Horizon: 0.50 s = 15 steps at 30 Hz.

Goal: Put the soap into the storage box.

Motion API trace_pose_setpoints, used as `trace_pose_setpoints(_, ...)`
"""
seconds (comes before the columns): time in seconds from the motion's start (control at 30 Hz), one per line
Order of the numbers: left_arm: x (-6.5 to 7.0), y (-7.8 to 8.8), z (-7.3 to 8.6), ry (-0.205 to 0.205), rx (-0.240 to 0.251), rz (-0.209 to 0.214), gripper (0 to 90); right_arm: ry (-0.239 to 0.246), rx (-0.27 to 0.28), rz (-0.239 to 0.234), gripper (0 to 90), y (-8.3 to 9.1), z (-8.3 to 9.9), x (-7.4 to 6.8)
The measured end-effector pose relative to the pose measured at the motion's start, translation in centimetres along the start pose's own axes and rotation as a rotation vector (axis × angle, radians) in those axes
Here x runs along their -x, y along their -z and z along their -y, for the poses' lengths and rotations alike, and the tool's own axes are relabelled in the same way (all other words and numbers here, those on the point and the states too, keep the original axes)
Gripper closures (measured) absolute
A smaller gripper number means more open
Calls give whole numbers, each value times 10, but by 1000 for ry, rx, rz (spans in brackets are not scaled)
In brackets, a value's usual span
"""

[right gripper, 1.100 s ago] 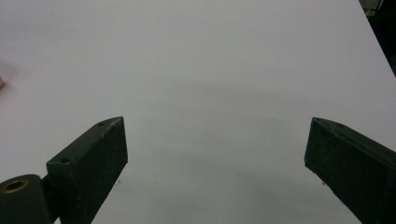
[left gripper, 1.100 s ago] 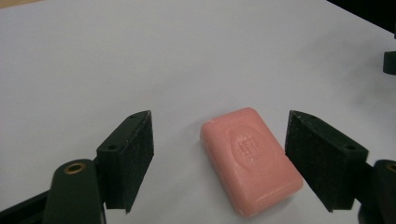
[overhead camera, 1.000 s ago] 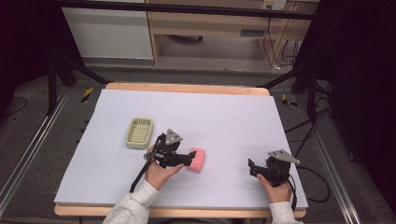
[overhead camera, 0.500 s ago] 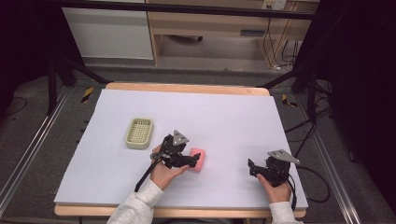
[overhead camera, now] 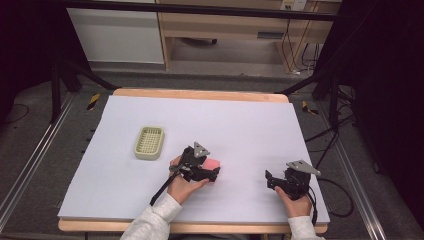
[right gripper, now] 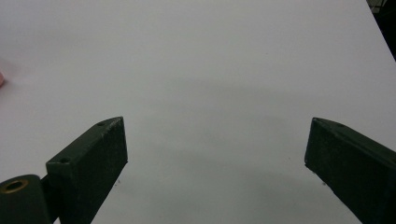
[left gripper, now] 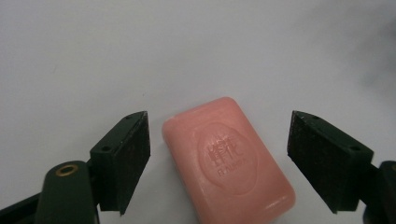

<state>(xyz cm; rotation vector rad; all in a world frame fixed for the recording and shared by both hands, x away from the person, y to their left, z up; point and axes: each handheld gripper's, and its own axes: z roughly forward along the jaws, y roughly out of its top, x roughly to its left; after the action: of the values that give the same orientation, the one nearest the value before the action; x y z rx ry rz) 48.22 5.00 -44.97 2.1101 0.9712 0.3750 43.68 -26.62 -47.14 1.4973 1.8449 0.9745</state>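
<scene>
A pink, rounded rectangular bar of soap with an embossed oval stamp (left gripper: 229,163) lies flat on the white-covered worktop (overhead camera: 240,120), near the front edge and a little left of centre. The left gripper (overhead camera: 209,173) is over it in the high view; in the left gripper view its 2 black jaws stand wide apart, 1 on each side of the bar, with a gap of bare white surface showing between each pad and the soap, so nothing is gripped. Those jaws have just been opening, with the soap lying between them. A pale green ribbed plastic soap dish (overhead camera: 149,142) sits farther back and to the left, apart from the bar. The right gripper (overhead camera: 272,180) rests near the front right of the worktop, its jaws spread wide over bare surface and holding nothing.
</scene>
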Motion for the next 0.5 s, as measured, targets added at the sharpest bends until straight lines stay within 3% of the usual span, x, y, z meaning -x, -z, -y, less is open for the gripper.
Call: trace_pose_setpoints(0.5,1,-13,4,6,-46,6,209,1,-3,-2,61,0,0,0)
